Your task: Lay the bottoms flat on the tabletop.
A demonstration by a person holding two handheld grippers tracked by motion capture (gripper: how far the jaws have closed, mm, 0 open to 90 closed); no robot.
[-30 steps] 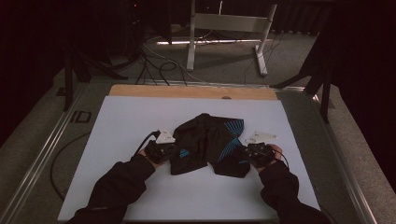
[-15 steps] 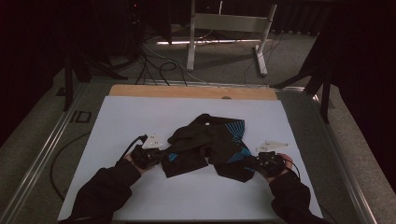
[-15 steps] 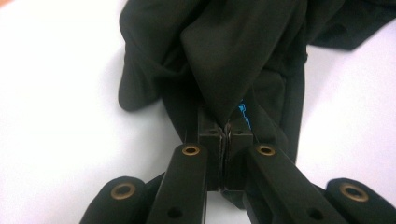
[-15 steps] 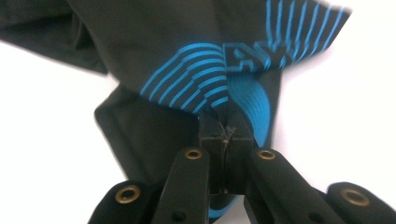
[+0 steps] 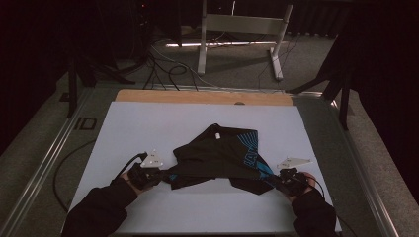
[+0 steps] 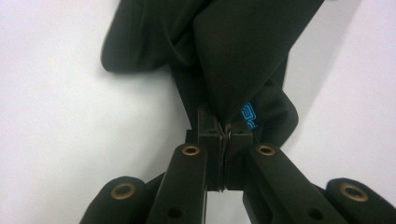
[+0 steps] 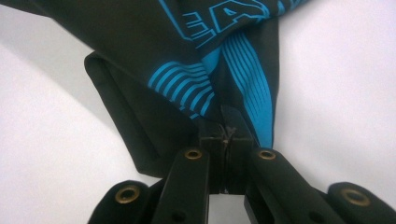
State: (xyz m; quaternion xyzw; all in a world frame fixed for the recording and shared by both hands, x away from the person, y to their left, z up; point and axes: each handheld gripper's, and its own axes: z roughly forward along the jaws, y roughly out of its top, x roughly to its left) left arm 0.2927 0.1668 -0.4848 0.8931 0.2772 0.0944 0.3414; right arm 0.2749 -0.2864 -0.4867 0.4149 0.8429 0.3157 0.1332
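Note:
A black garment with blue print point(image 5: 217, 157) lies stretched across the white table top point(image 5: 148, 123). My left gripper point(image 5: 157, 175) is shut on the garment's left corner, and my right gripper point(image 5: 277, 183) is shut on its right corner. In the left gripper view the jaws point(image 6: 225, 135) pinch plain black cloth point(image 6: 243, 56) with a small blue mark. In the right gripper view the jaws point(image 7: 226, 135) pinch cloth point(image 7: 154, 42) beside blue stripes and lettering. The cloth runs taut between the two grippers, with its middle bunched farther back.
A wooden strip point(image 5: 202, 98) edges the table's far side. Metal rails point(image 5: 44, 168) run along both sides. Cables point(image 5: 163, 69) and a white stand point(image 5: 237, 29) sit on the floor beyond. A cable point(image 5: 64, 168) loops off the table's left edge.
Both hands have moved apart and toward the near edge. The garment, bunched between them before, is now pulled wide and flatter.

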